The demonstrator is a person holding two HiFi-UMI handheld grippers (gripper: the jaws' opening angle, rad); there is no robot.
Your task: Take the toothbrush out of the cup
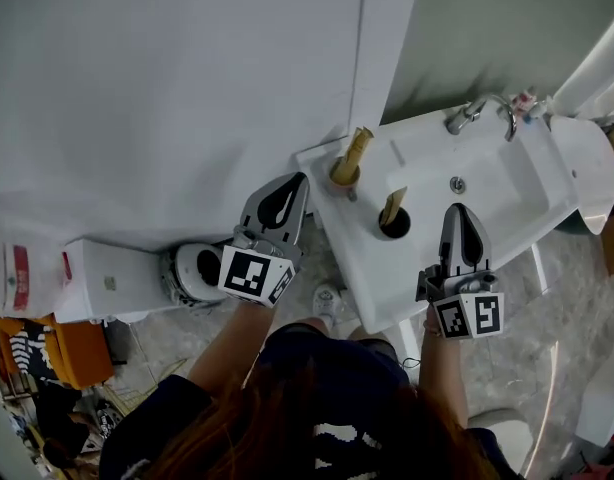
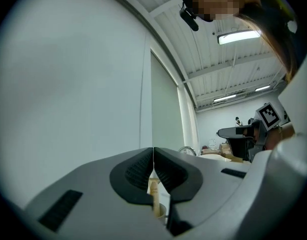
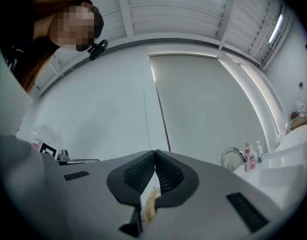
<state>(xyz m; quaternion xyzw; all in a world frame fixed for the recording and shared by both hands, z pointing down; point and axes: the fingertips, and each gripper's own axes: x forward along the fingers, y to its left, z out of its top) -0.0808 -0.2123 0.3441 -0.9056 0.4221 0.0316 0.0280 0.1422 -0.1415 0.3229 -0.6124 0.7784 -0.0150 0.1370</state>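
Two cups stand on the left rim of the white sink [image 1: 507,203]. A tan cup [image 1: 344,175] near the wall holds a bamboo toothbrush [image 1: 355,150] that leans right. A dark cup [image 1: 395,225] closer to me holds a second wooden toothbrush [image 1: 392,206]. My left gripper [image 1: 300,180] is shut and empty, just left of the tan cup. In the left gripper view that toothbrush [image 2: 154,191] shows beyond the shut jaws. My right gripper [image 1: 457,210] is shut and empty, right of the dark cup. A brush handle [image 3: 150,204] shows below its jaws.
A chrome faucet [image 1: 477,114] and small bottles [image 1: 525,102] stand at the sink's back edge. A drain [image 1: 457,184] sits in the basin. A white wall [image 1: 167,88] runs behind, and a toilet [image 1: 192,271] stands left of the sink.
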